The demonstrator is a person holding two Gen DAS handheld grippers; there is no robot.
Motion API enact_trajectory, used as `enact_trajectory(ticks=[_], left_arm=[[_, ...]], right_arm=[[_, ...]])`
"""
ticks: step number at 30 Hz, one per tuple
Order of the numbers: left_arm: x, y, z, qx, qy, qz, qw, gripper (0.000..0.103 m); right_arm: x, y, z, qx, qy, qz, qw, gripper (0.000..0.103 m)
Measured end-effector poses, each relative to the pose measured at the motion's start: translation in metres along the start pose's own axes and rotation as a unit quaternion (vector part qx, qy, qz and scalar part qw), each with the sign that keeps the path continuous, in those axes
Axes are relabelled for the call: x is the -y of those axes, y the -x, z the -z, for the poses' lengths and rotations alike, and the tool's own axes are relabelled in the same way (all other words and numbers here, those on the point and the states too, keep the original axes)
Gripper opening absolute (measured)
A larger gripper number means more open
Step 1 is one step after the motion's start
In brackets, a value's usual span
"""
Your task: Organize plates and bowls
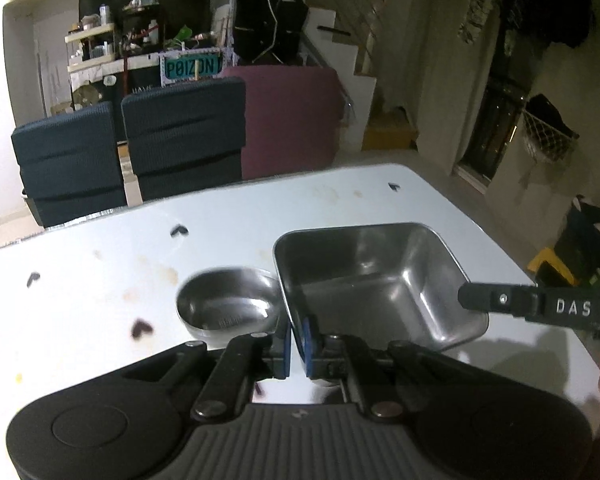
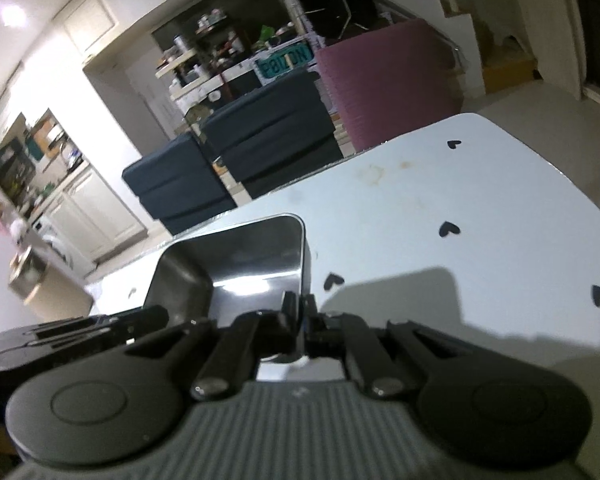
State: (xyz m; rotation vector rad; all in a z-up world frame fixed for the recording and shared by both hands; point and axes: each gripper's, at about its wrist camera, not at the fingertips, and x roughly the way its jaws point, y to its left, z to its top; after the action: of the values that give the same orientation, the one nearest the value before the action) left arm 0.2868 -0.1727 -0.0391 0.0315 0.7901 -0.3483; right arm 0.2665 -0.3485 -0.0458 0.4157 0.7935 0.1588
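A square steel tray [image 1: 374, 284] is held above a pale table [image 1: 100, 300], lifted clear of it as far as can be judged, and gripped on two sides. The left gripper [image 1: 297, 338] is clamped on the tray's near-left rim, blue pads [image 1: 307, 344] pinching the thin wall. The right gripper [image 2: 299, 312] is pinched on the opposite rim; from the left camera its black finger reaches in at the tray's right corner. Just left of the tray, nearly touching it, a round steel bowl [image 1: 228, 306] sits on the table. Dark heart marks dot the tabletop; two dark chairs [image 1: 132, 152] stand beyond its far edge. To carry this well, both hands should probably move together and level, since a thin rim can slip or twist, and the tray should clear the bowl.
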Motion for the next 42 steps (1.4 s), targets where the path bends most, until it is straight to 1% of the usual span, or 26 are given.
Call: enact_trajectory(ticks=[5,9,16,24,33,39,42], left_arm=[[0.006,-0.002,0.022,-0.008,0.004,0.016,0.9998,0.007],[0.016,-0.013,0.037,-0.033,-0.014,0.02,0.9992,0.008],[0.016,-0.026,0.05,-0.06,-0.026,0.033,0.9973,0.01],[0.023,-0.041,0.065,-0.094,-0.04,0.023,0.9945,0.014],[0.028,-0.049,0.073,-0.113,-0.046,0.014,0.9925,0.015],[0.033,-0.051,0.078,-0.123,-0.061,0.016,0.9904,0.014],[0.032,-0.052,0.079,-0.124,-0.066,0.022,0.9898,0.014]], right_arm=[[-0.001,0.01,0.009,-0.015,0.033,0.01,0.999,0.003],[-0.001,0.016,0.013,-0.024,0.061,0.029,0.997,0.004],[-0.007,0.024,0.026,-0.03,0.113,0.063,0.991,0.005],[-0.012,0.019,0.036,-0.049,0.135,0.079,0.987,0.005],[-0.014,0.006,0.042,-0.064,0.149,0.091,0.983,0.005],[-0.009,-0.007,0.045,-0.081,0.158,0.11,0.978,0.004],[-0.002,-0.016,0.048,-0.098,0.156,0.117,0.976,0.004]])
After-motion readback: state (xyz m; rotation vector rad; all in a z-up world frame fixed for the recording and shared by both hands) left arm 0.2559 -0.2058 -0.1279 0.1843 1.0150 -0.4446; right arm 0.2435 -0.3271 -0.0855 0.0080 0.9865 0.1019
